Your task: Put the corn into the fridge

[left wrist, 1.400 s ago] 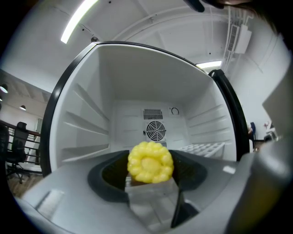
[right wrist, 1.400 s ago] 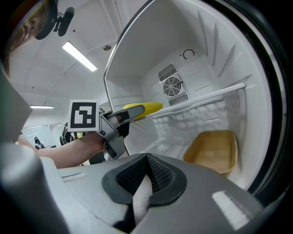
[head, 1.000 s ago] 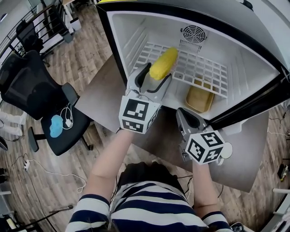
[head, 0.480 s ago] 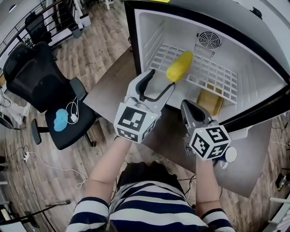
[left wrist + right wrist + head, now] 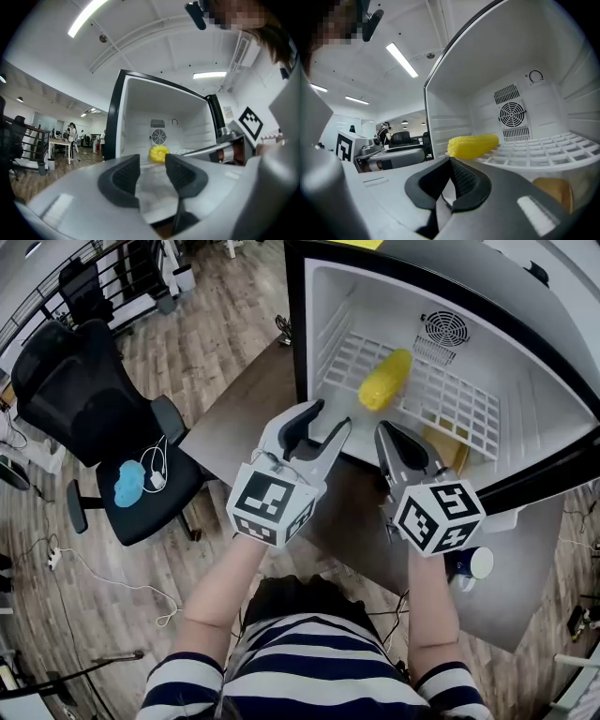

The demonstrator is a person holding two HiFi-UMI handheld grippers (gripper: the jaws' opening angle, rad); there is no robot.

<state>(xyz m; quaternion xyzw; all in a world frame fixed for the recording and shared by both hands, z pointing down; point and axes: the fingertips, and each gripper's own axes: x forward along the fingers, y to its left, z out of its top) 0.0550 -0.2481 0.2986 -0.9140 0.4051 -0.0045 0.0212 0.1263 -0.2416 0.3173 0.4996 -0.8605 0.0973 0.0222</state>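
The corn (image 5: 385,379) lies on the wire shelf (image 5: 459,413) inside the open fridge (image 5: 323,306), in the upper middle of the head view. It points aslant toward the fan vent (image 5: 442,327) at the back. The shelf's grid bears it along its whole length, so it looks settled and unlikely to roll.

The left gripper (image 5: 328,418) hangs at the centre of that view, just outside the fridge mouth and over the edge of the surface (image 5: 234,423). Its fingers (image 5: 125,176) stand apart with nothing between them, and the corn (image 5: 159,153) shows beyond the gap, well apart from them. That fits a release already made.

The right gripper (image 5: 386,430), right of centre, has its fingers (image 5: 464,180) pressed together on nothing. It seems to be kept idle beside the other, since one gripper is enough for the cob (image 5: 472,144).

A tan container (image 5: 452,448) sits under the shelf. As things lie, the placing looks done.
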